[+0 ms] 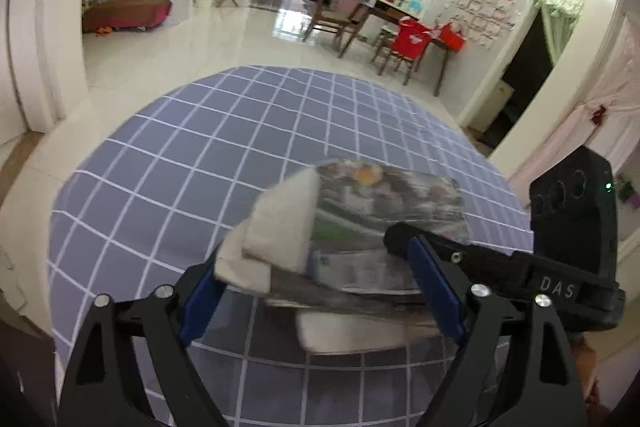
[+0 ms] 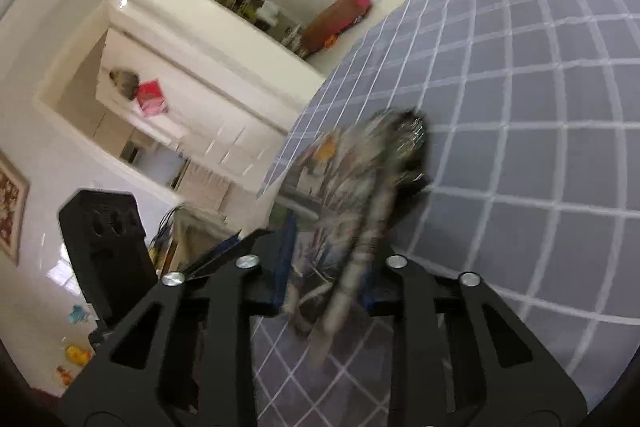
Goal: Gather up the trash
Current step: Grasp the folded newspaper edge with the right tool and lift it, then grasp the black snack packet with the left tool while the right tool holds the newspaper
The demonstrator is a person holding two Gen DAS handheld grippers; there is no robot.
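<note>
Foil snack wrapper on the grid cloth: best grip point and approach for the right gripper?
Take the foil snack wrapper by its thin near edge, coming in low along the checked tablecloth. It is flat and crumpled, so only an edge fits narrow jaws. The right gripper already pinches that edge; a white tissue lies on it.

A wrapper (image 1: 384,211) is lying on the tablecloth (image 1: 192,163), with a tissue (image 1: 280,227) overlapping its left end, chairs (image 1: 340,23) standing behind.
</note>
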